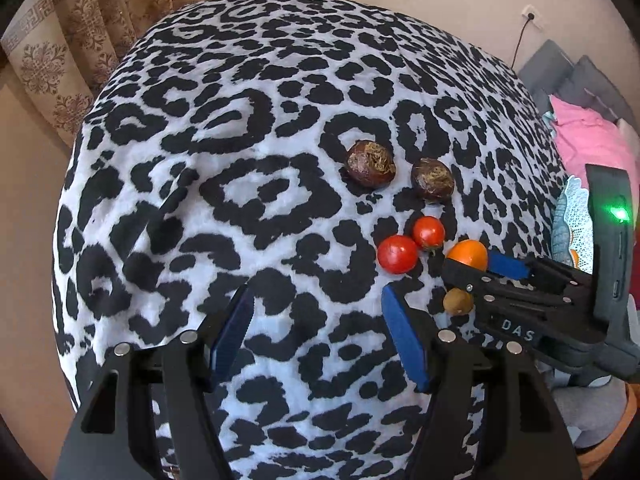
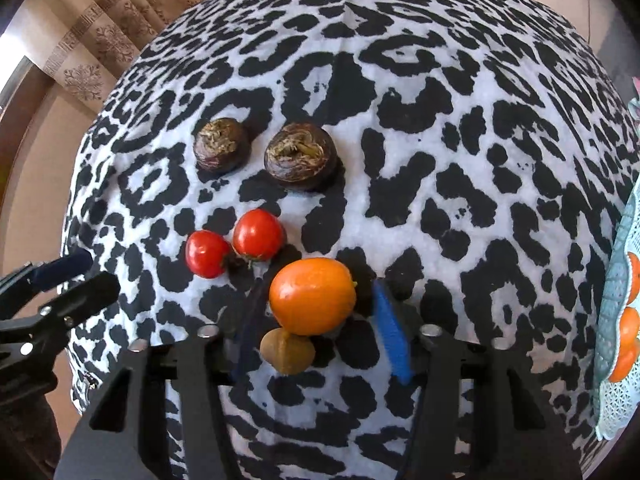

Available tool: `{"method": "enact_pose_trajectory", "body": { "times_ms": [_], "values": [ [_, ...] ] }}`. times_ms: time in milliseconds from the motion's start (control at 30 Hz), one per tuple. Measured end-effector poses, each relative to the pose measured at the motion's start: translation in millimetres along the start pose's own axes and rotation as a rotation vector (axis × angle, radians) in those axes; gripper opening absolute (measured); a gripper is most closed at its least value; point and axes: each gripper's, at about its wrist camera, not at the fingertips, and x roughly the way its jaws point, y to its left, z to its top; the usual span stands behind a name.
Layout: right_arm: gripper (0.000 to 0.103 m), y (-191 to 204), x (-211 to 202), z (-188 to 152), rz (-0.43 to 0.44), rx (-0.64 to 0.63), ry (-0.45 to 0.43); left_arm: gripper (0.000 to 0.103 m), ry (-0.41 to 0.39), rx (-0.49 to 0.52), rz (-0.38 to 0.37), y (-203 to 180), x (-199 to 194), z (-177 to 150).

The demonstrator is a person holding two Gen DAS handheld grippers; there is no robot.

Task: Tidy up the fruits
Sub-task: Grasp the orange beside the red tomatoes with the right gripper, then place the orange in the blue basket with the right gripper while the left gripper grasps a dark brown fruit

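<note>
Fruits sit paired by kind on surface (image 2: 460,128); I've got right fingers (image 2: 316,320) straddling orange (image 2: 312,296), apart, not pinching yet; brown fruit (image 2: 286,350) touches it, could get nudged; left fingers (image 1: 316,336) apart, empty, parked clear.

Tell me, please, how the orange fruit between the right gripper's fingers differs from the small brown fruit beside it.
The orange fruit is smooth, glossy and bright; the small brown fruit is dull and olive-brown. The orange fruit is clearly the larger of the two. It lies farther out along the fingers of the right gripper; the brown one lies nearer the camera. Both are roundish, touch each other and rest on the spotted cloth.
</note>
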Motion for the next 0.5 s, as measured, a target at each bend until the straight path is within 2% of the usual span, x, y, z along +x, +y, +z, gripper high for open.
{"method": "enact_pose_trajectory", "body": {
  "times_ms": [100, 267, 500],
  "values": [
    [0.043, 2, 1, 0, 0.006, -0.007, 0.002, 0.066, -0.002, 0.011, -0.002, -2, 5, 8],
    [0.043, 2, -9, -3, 0.007, 0.005, -0.005, 0.066, -0.018, 0.025, -0.008, -12, 14, 26],
    [0.044, -24, -38, -12, 0.001, 0.063, -0.04, 0.066, -0.023, 0.037, -0.011, -29, 34, 52]
  ]
}}
